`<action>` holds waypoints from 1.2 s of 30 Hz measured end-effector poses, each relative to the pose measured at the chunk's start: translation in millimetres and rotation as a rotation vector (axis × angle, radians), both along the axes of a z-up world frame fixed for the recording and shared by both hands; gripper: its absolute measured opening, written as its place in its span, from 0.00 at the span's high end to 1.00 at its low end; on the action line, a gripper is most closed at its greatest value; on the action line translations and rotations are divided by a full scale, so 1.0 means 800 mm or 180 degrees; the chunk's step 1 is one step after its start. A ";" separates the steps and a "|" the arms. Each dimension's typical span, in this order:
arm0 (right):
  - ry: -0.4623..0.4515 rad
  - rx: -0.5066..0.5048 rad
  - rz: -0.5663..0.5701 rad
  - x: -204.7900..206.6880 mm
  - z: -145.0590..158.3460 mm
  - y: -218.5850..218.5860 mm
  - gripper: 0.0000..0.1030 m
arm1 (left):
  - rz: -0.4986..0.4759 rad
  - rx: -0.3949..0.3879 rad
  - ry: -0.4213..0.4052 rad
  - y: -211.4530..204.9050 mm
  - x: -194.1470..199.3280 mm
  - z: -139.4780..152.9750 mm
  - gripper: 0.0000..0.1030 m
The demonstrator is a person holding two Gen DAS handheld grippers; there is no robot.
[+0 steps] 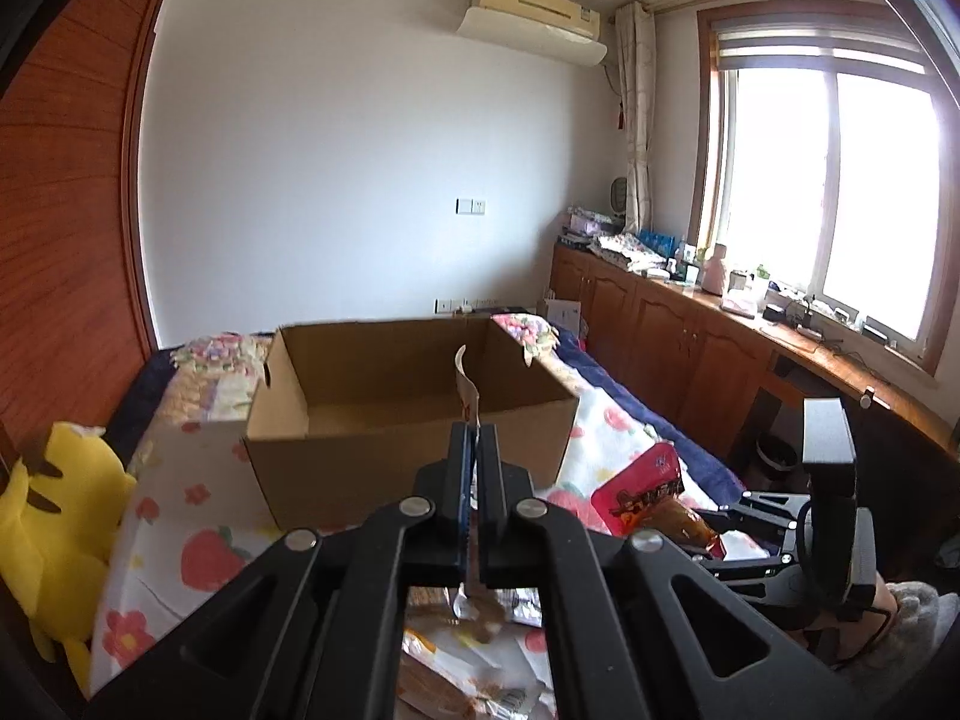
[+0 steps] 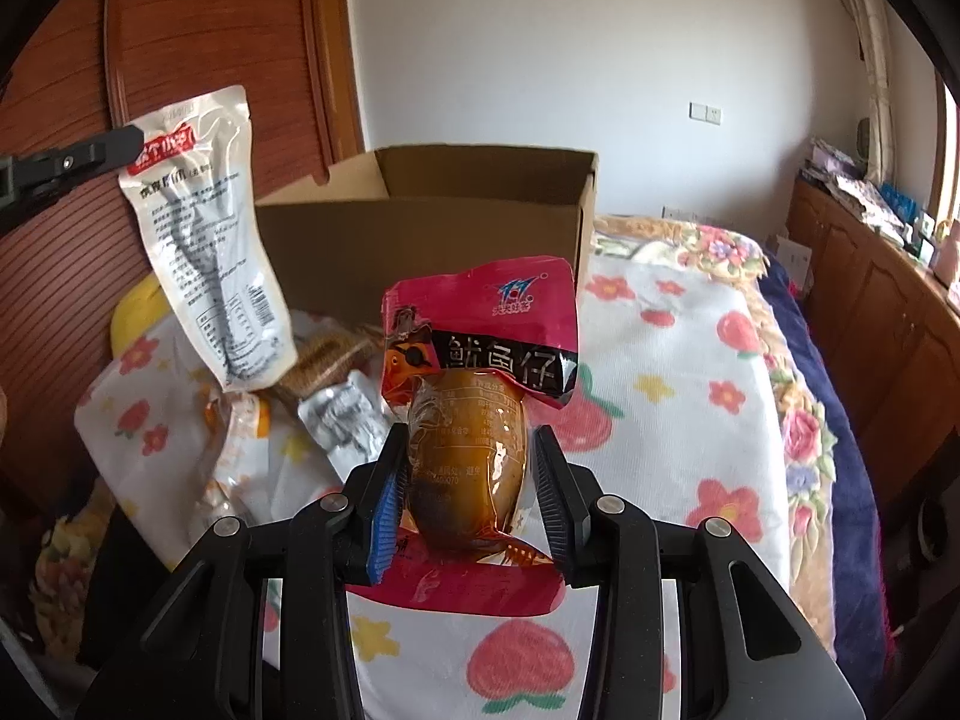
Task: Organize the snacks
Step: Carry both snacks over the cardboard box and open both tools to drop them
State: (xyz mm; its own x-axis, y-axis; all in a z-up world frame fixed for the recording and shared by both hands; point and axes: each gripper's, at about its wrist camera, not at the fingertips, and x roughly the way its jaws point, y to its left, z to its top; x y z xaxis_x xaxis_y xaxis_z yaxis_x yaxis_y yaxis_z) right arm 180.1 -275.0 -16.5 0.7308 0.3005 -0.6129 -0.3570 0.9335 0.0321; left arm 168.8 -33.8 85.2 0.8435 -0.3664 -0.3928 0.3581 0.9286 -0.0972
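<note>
The left claw (image 1: 478,444) is pressing its two fingers tight together on the thin edge of a white snack packet (image 2: 207,240). In the left wrist view only that pinched edge is showing, curling up past the fingertips in front of the cardboard box (image 1: 414,414). In the right wrist view the same packet is hanging in the air at the left, tilted, with its printed back facing the camera and the left claw's dark tip gripping its top left corner.

The right claw (image 2: 471,480) is clamping a red snack pouch (image 2: 480,384) by its bulging clear lower part, which is showing brown contents. The blue-padded finger (image 2: 390,498) is pressing on its left side and the black finger on its right. The pouch is standing upright between them, its red top with black lettering rising above the fingertips.

The open box is sitting on the bed (image 2: 690,396), on a white blanket printed with flowers and peaches, beyond both claws. Its inside is looking bare as far as the left view shows.

More snack packets (image 2: 336,414) are lying in a loose pile on the blanket, near the box's left front corner.

A yellow plush toy (image 1: 54,534) is lying at the bed's left edge.
</note>
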 end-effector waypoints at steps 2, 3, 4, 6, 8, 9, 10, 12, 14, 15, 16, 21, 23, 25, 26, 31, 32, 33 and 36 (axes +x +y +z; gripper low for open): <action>-0.0029 0.0004 0.0014 0.001 0.009 0.001 0.62 | 0.0014 0.0047 -0.0060 0.001 0.001 0.013 1.00; -0.0048 0.0012 0.0024 0.002 0.015 0.002 0.62 | 0.0019 0.0072 -0.0085 0.001 0.002 0.019 1.00; -0.0067 0.0017 0.0033 0.003 0.020 0.002 0.62 | 0.0031 0.0103 -0.0120 0.002 0.005 0.027 1.00; -0.0110 0.0021 0.0049 0.005 0.032 0.002 0.61 | 0.0049 0.0145 -0.0181 0.005 0.009 0.039 1.00; -0.0173 0.0023 0.0064 0.005 0.046 0.004 0.61 | 0.0050 0.0152 -0.0213 0.007 0.014 0.051 1.00; -0.0200 0.0024 0.0068 0.006 0.052 0.004 0.61 | 0.0055 0.0163 -0.0232 0.007 0.016 0.056 1.00; -0.0237 0.0028 0.0073 0.008 0.061 0.005 0.61 | 0.0059 0.0176 -0.0255 0.008 0.018 0.061 1.00; -0.0290 0.0023 0.0080 0.011 0.073 0.006 0.61 | 0.0075 0.0200 -0.0297 0.008 0.021 0.069 1.00; -0.0351 0.0003 0.0092 0.014 0.085 0.009 0.61 | 0.0087 0.0214 -0.0335 0.009 0.025 0.078 1.00; -0.0380 -0.0005 0.0098 0.016 0.091 0.010 0.61 | 0.0097 0.0226 -0.0356 0.009 0.028 0.081 1.00; -0.0411 -0.0013 0.0103 0.017 0.097 0.012 0.61 | 0.0106 0.0230 -0.0381 0.011 0.031 0.085 1.00; -0.0510 -0.0027 0.0143 0.032 0.122 0.020 0.61 | 0.0128 0.0244 -0.0419 0.018 0.048 0.095 1.00; -0.0528 -0.0021 0.0156 0.039 0.128 0.023 0.61 | 0.0151 0.0258 -0.0420 0.019 0.057 0.096 1.00; -0.0529 -0.0007 0.0175 0.050 0.132 0.026 0.61 | 0.0178 0.0287 -0.0417 0.020 0.071 0.096 1.00; -0.0527 -0.0007 0.0181 0.055 0.133 0.028 0.61 | 0.0192 0.0290 -0.0419 0.021 0.076 0.095 1.00; -0.0504 -0.0005 0.0220 0.084 0.130 0.039 0.61 | 0.0257 0.0290 -0.0423 0.024 0.108 0.094 1.00; -0.0497 0.0000 0.0225 0.090 0.129 0.041 0.61 | 0.0266 0.0288 -0.0424 0.026 0.116 0.093 1.00; -0.0489 0.0008 0.0234 0.097 0.127 0.043 0.61 | 0.0277 0.0283 -0.0427 0.027 0.124 0.093 1.00; -0.0466 0.0018 0.0253 0.116 0.122 0.049 0.61 | 0.0302 0.0291 -0.0422 0.027 0.143 0.088 1.00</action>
